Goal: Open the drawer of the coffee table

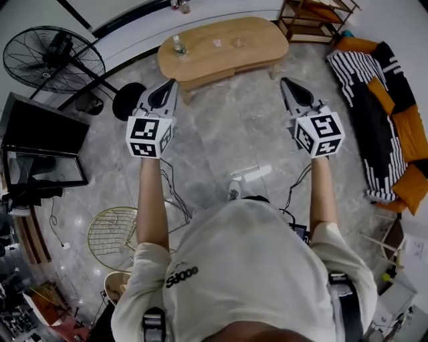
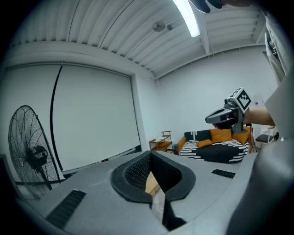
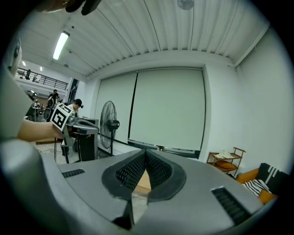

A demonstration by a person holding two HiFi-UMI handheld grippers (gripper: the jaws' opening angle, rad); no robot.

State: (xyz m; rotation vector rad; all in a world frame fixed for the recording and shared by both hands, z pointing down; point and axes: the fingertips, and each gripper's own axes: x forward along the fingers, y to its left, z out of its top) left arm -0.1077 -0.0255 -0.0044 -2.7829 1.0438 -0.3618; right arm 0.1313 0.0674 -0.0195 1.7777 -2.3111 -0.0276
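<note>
The wooden coffee table (image 1: pixel 224 47) stands ahead on the grey marble floor, its long front side facing me; a drawer front cannot be made out from here. A sliver of its wood shows between the jaws in the left gripper view (image 2: pixel 153 182) and in the right gripper view (image 3: pixel 141 181). My left gripper (image 1: pixel 171 84) is held out level, short of the table's left end, shut and empty. My right gripper (image 1: pixel 285 81) is held out level, short of the table's right end, also shut and empty. The right gripper (image 2: pixel 216 117) shows from the side in the left gripper view.
A bottle (image 1: pixel 178 45) and small items lie on the tabletop. A standing fan (image 1: pixel 53 59) and a dark monitor (image 1: pixel 41 140) are at the left. A sofa with striped and orange cushions (image 1: pixel 384 117) runs along the right. A wooden shelf (image 1: pixel 314 17) stands behind the table.
</note>
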